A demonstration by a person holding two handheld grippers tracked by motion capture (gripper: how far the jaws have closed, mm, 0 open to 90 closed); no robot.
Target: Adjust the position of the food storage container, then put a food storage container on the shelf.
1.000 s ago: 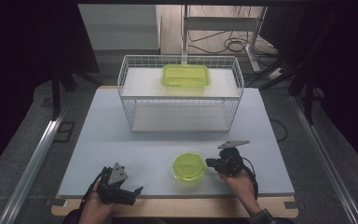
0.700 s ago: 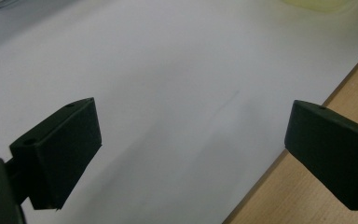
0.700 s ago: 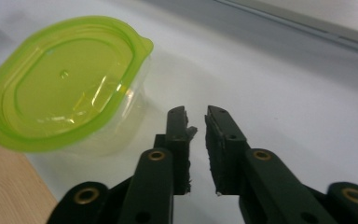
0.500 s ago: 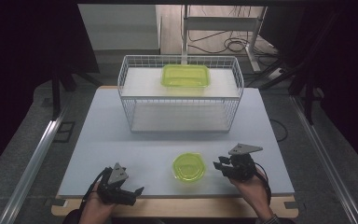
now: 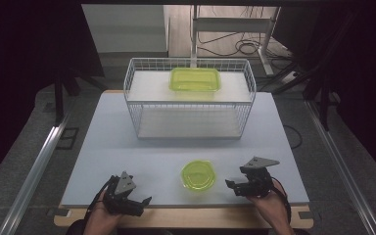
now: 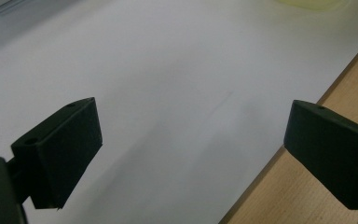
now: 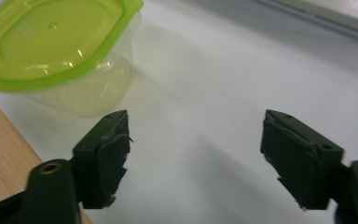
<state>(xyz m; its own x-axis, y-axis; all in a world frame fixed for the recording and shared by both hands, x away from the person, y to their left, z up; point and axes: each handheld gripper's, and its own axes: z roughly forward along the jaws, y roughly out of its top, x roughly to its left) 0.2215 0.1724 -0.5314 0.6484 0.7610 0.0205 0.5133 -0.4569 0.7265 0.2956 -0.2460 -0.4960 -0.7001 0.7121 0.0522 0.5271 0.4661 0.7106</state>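
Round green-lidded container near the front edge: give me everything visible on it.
The round container is a small tub of clear plastic with a translucent lime-green lid snapped on. The lid has a raised rim and a recessed, glossy centre panel. The tub looks empty. It stands upright on the white table top, close to the wooden front edge, in front of the wire basket. Nothing but the table touches it; the right gripper sits beside it, its jaws open and clear of it.

Two green-lidded containers: one round (image 5: 198, 176) on the table (image 5: 127, 147), one rectangular (image 5: 195, 79) on the rack. One wire rack (image 5: 188, 100). One white table. Two grippers, left (image 5: 136, 203) and right (image 5: 231, 187), each with two black jaws.
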